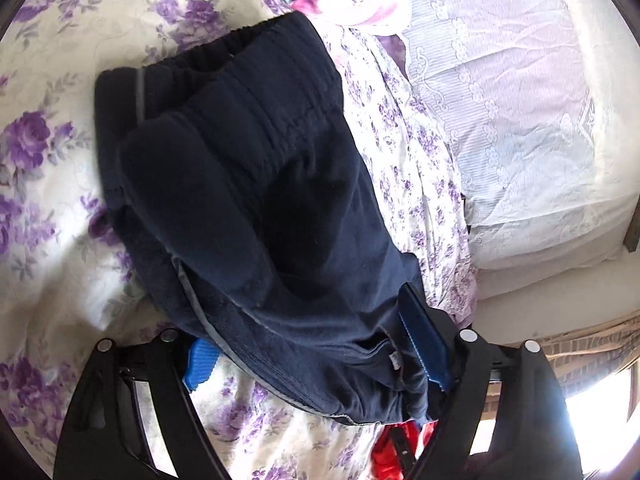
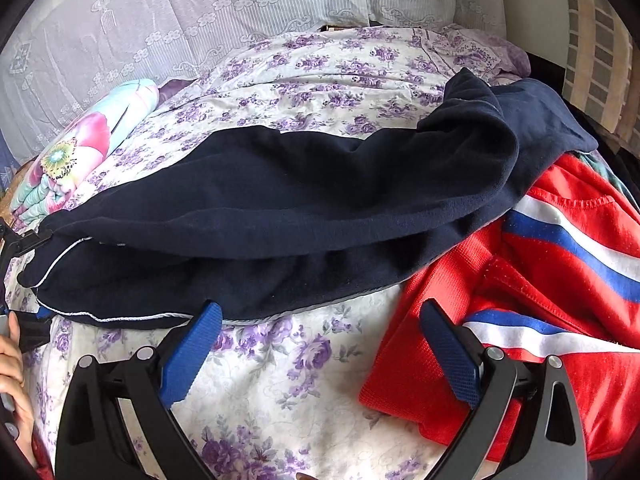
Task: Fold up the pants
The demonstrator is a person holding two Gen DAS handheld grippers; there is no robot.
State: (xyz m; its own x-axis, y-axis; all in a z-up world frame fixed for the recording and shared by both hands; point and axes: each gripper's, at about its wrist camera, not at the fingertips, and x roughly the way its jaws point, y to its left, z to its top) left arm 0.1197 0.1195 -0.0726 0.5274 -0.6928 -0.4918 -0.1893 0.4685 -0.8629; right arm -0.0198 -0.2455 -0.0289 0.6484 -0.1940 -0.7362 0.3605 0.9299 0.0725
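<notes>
The left wrist view shows the left gripper (image 1: 316, 364) with its jaws fairly wide and the navy pants (image 1: 256, 200) lying between them. One blue pad (image 1: 424, 344) lies against the cloth near a small white label; the other is partly hidden under the fabric. Whether the pads press the cloth cannot be told. The pants extend ahead of the jaws, waistband farthest away, over the floral bedspread (image 1: 52, 184).

The right wrist view shows the right gripper (image 2: 320, 344) with jaws wide and only bedspread between them. The pants (image 2: 280, 216) lie just ahead of the jaws as a doubled, folded length running across the view. This view alone shows a red garment (image 2: 540, 280) with white and blue stripes beside and ahead of the right-side finger, partly under the pants, and a hand (image 2: 12, 376) at the left edge. A bright floral bundle (image 2: 80, 152) and lace pillows (image 2: 200, 8) lie beyond.
</notes>
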